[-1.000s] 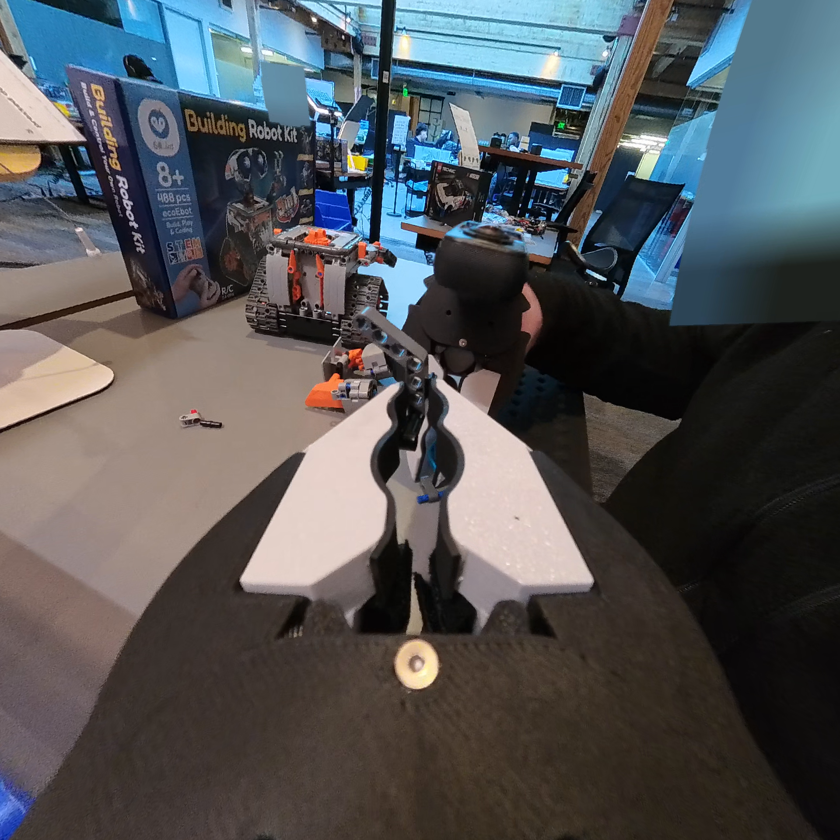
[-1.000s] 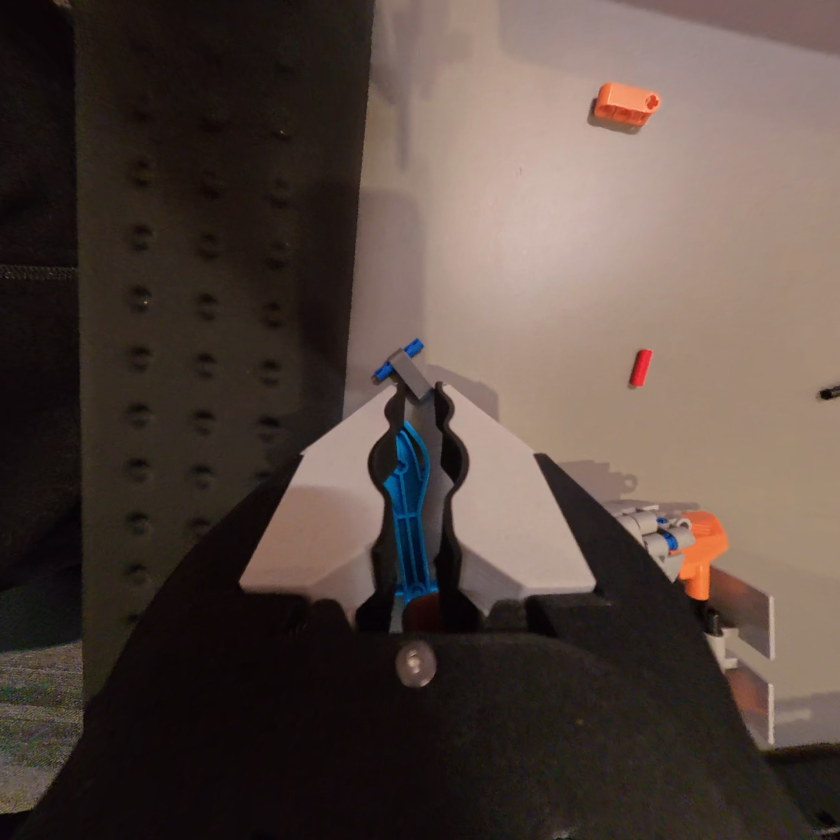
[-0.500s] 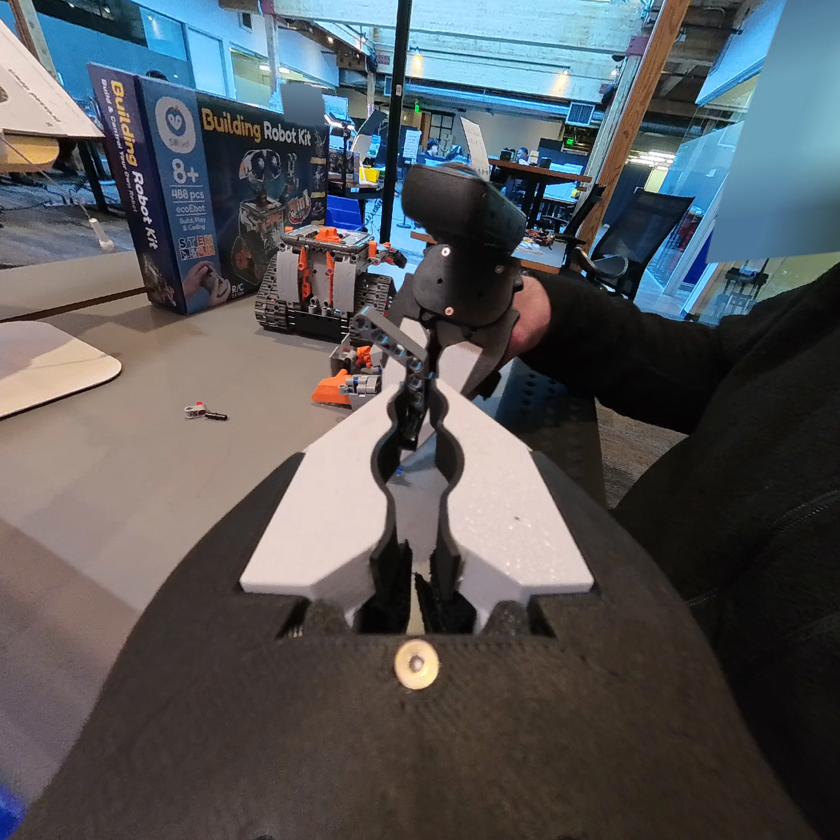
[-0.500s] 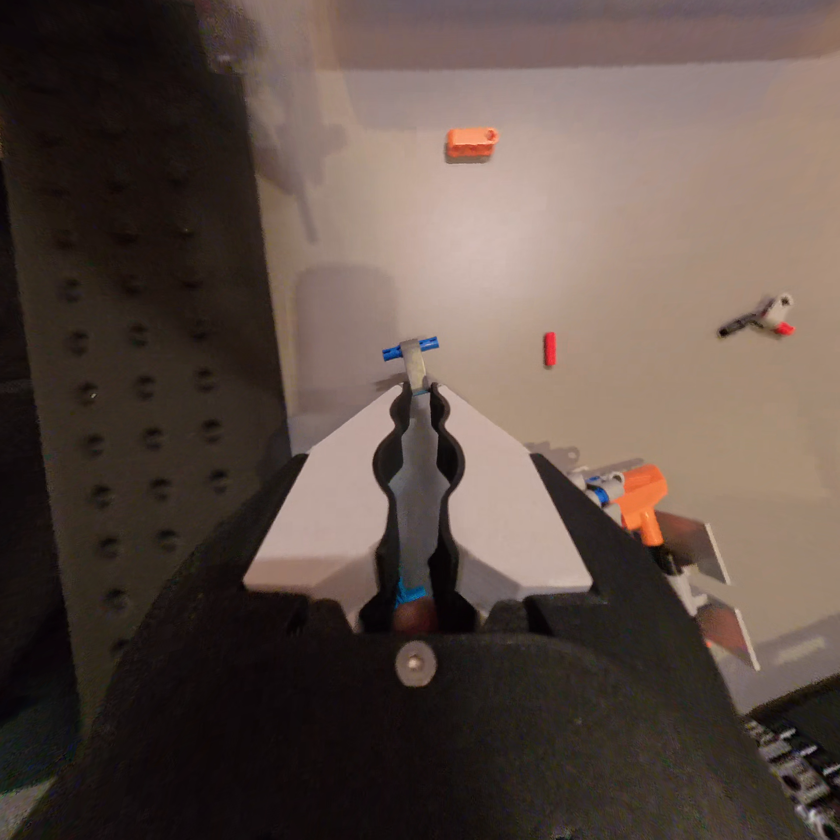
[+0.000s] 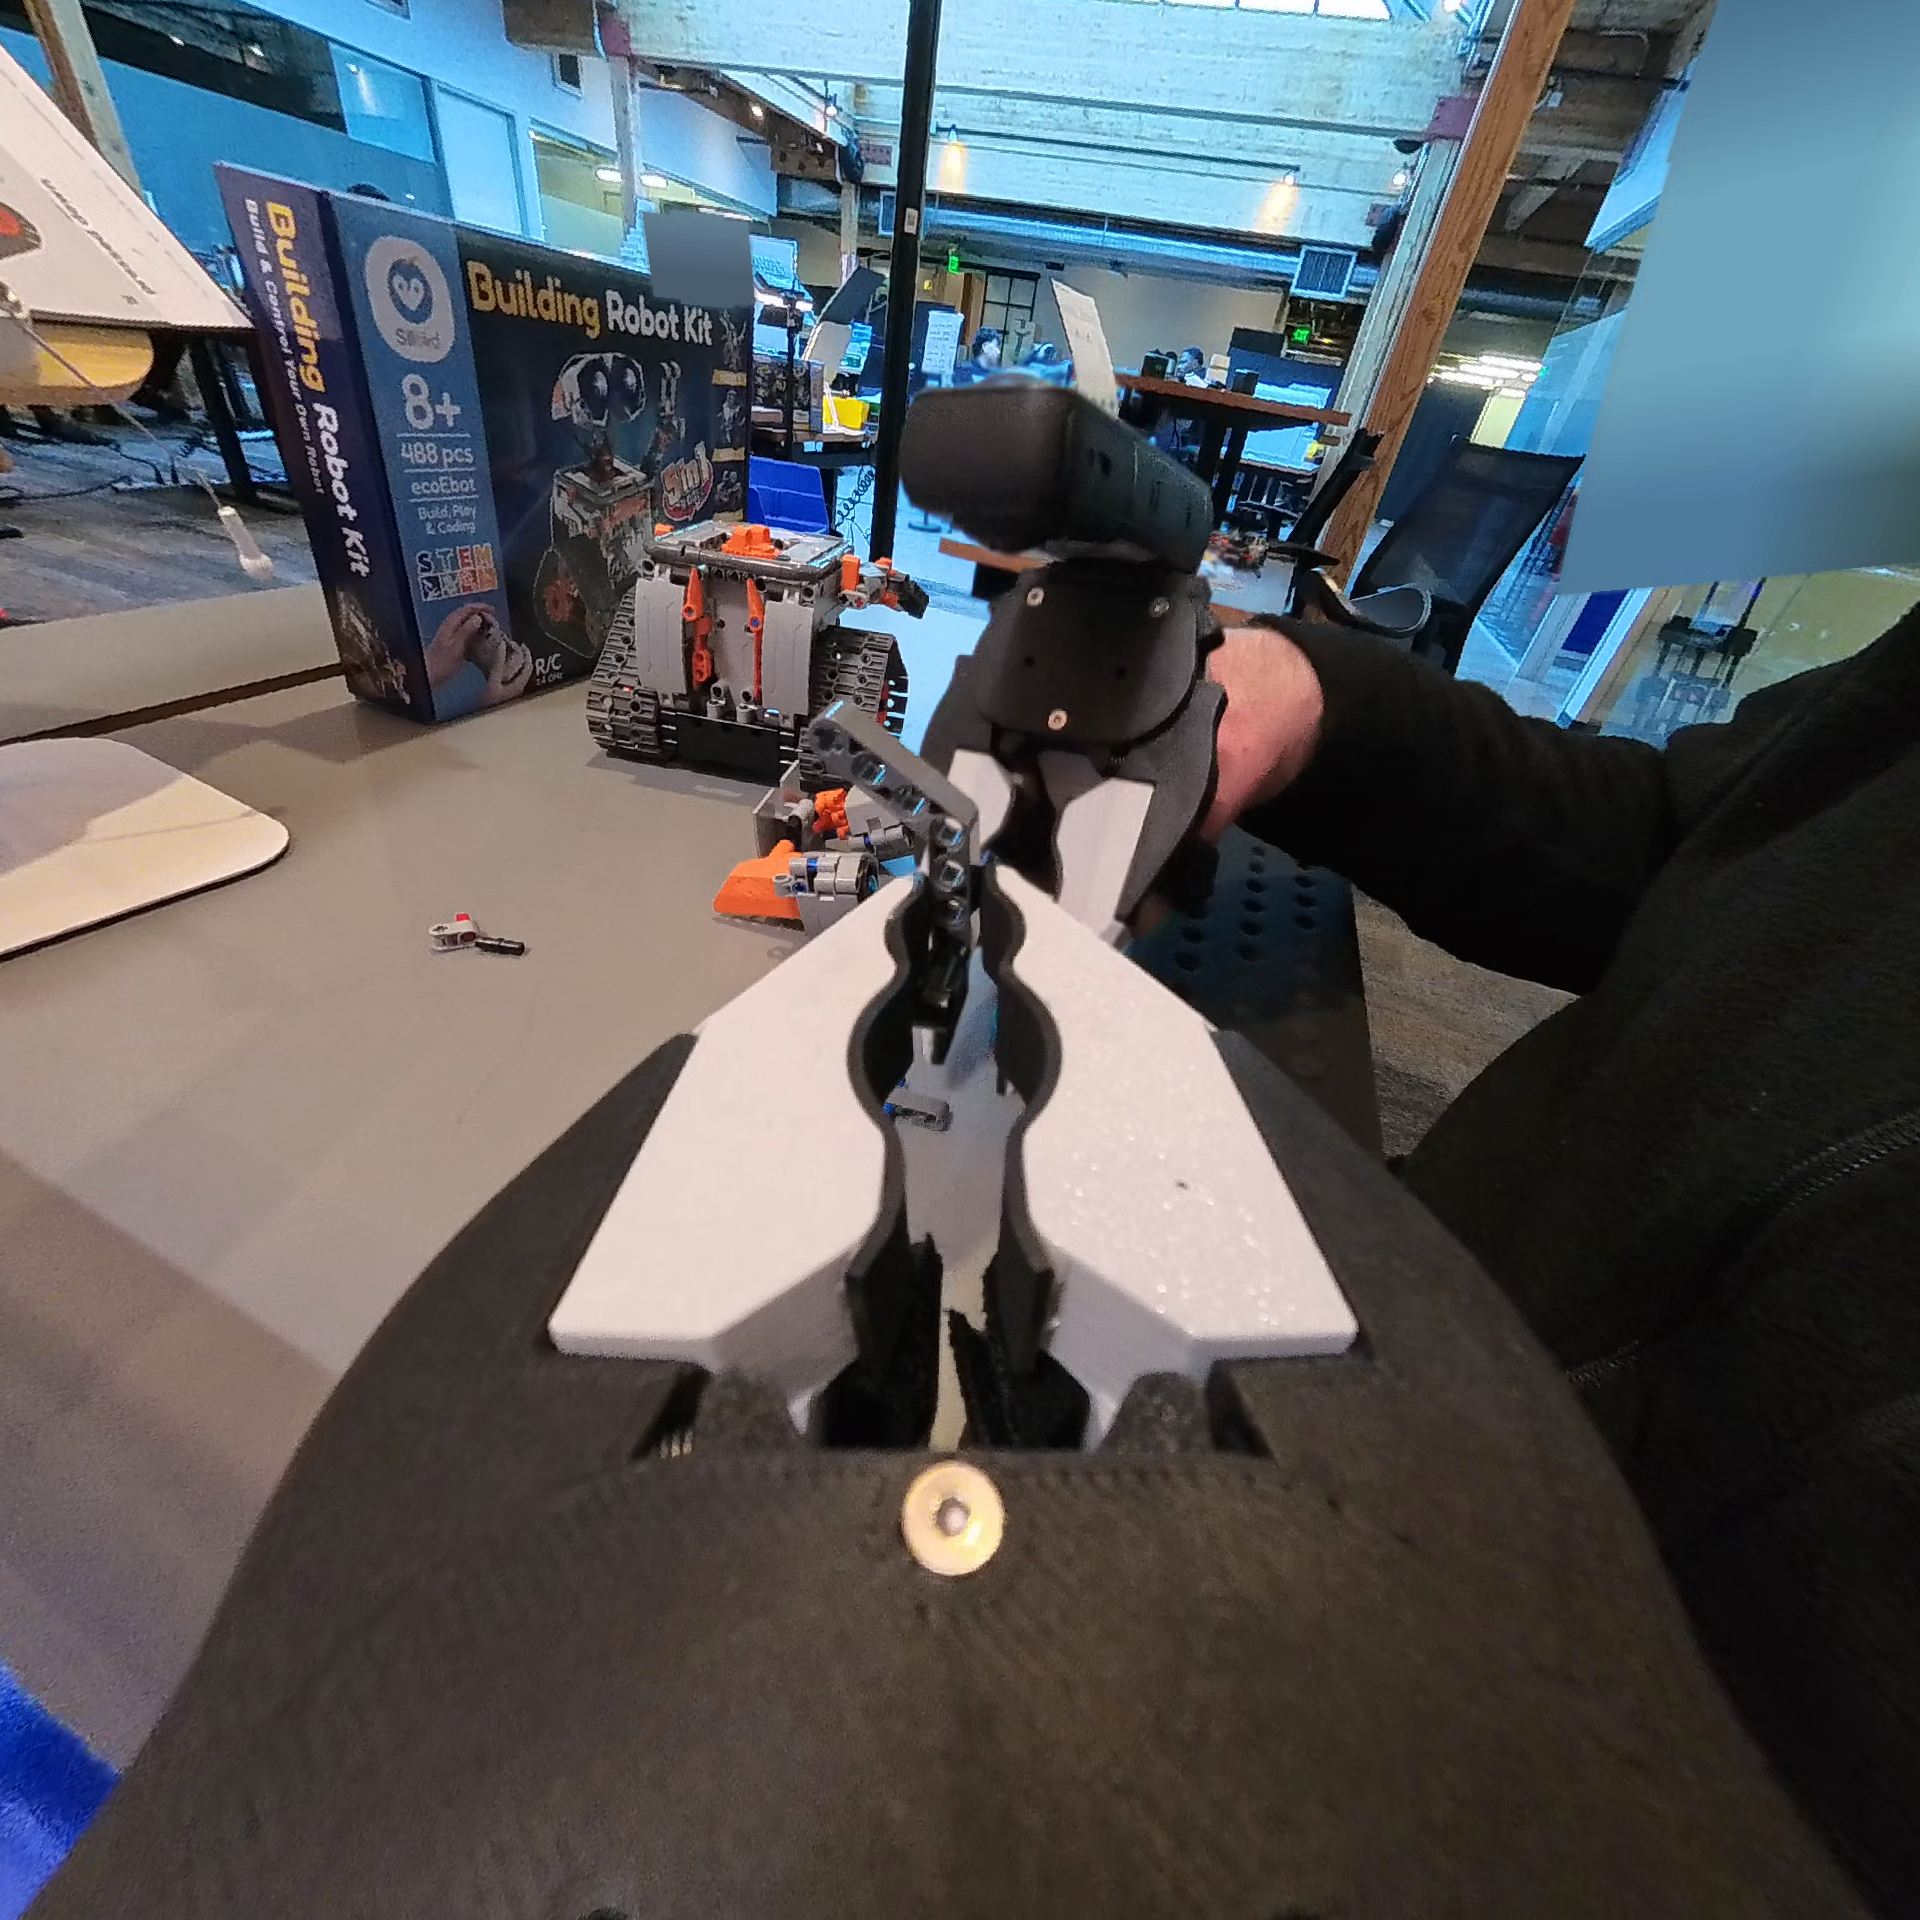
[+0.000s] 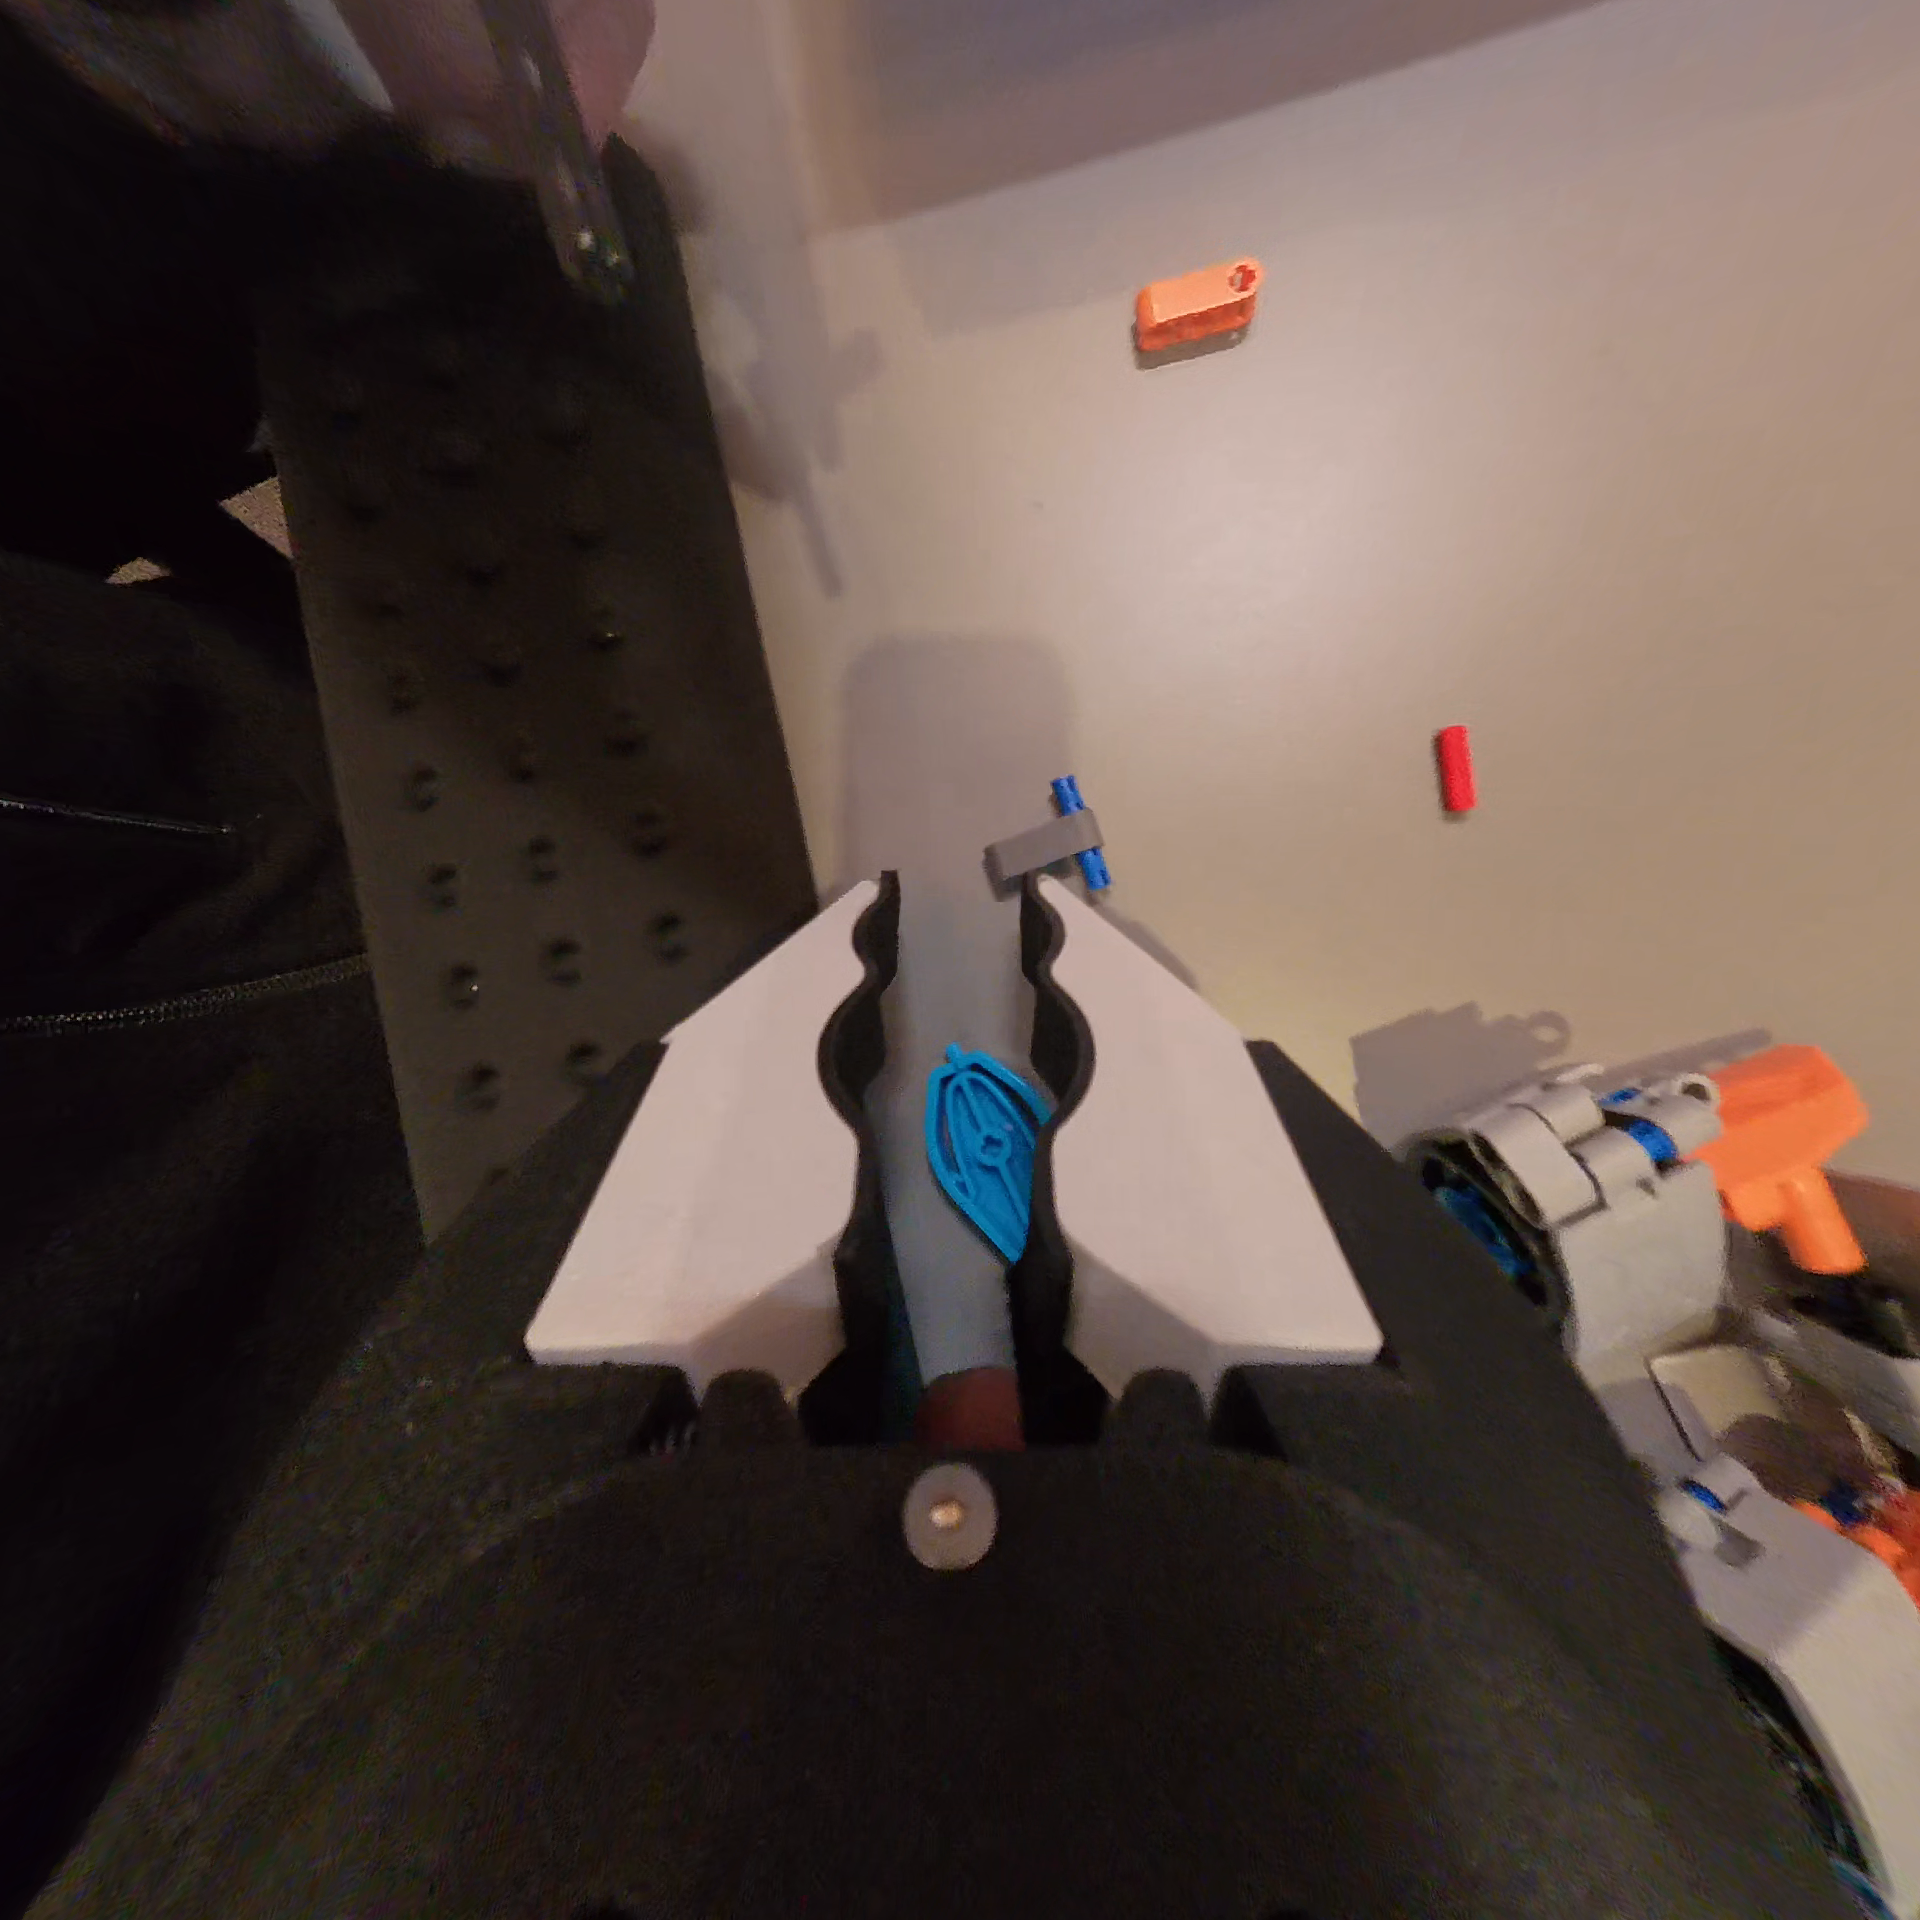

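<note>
My left gripper (image 5: 951,899) is shut on a dark grey bent beam (image 5: 883,779) that sticks up and to the left from its tips. My right gripper (image 6: 958,888) is open and empty above the grey table; it also shows in the left wrist view (image 5: 1049,821), just behind the beam. A small grey connector with a blue pin (image 6: 1044,847) lies loose by its right fingertip and shows through the left fingers' gap (image 5: 920,1112). A blue oval part (image 6: 982,1153) shows between the right fingers; I cannot tell whether it touches them.
A black perforated plate (image 6: 520,727) lies at the table's near edge. An orange part (image 6: 1195,301), a red pin (image 6: 1455,767) and a grey-orange assembly (image 6: 1558,1195) lie about. A tracked robot (image 5: 743,655), kit box (image 5: 499,447), small pin piece (image 5: 473,935) and white mat (image 5: 104,831) stand farther off. One gripper's finger ends stand about 12 centimeters off the other's.
My right gripper has opened and let go of the grey connector, which now lies free by its tip. It has also lifted and tilted. My left gripper still grips the beam.
</note>
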Demonstrator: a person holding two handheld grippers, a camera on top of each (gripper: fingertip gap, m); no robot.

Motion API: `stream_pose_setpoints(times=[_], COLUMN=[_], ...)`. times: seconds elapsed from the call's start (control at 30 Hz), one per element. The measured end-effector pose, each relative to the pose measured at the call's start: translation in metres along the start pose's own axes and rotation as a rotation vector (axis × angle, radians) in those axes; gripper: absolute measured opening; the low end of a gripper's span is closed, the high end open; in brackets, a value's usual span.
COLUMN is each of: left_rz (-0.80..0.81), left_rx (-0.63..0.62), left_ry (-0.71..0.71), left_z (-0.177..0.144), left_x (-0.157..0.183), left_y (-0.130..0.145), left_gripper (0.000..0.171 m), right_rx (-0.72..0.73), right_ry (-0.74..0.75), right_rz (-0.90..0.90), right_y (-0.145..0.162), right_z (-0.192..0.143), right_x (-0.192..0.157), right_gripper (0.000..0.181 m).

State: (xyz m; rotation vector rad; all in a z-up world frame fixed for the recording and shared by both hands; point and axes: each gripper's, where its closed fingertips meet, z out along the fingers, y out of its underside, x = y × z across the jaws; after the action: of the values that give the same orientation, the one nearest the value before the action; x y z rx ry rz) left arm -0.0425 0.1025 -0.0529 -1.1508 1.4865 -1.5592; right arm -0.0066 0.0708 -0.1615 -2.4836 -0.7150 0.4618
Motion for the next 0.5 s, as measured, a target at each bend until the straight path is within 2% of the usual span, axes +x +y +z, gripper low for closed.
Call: stream_pose_setpoints(times=[0.23,0.3,0.5], left_rz=[-0.001,-0.004,-0.012], left_rx=[-0.006,-0.003,-0.002], left_ry=[-0.016,-0.018,-0.021], left_z=[-0.006,-0.007,-0.008], left_x=[0.000,0.000,-0.001], left_y=[0.003,0.004,0.004], left_gripper=[0.006,0.006,0.006], right_rx=[0.097,0.100,0.068], right_ry=[0.078,0.118,0.111], right_rz=[-0.052,-0.110,-0.221], right_y=[-0.008,-0.008,-0.006], right_z=[-0.016,-0.015,0.000], right_x=[0.020,0.026,0.022], right_gripper=[0.024,0.027,0.030])
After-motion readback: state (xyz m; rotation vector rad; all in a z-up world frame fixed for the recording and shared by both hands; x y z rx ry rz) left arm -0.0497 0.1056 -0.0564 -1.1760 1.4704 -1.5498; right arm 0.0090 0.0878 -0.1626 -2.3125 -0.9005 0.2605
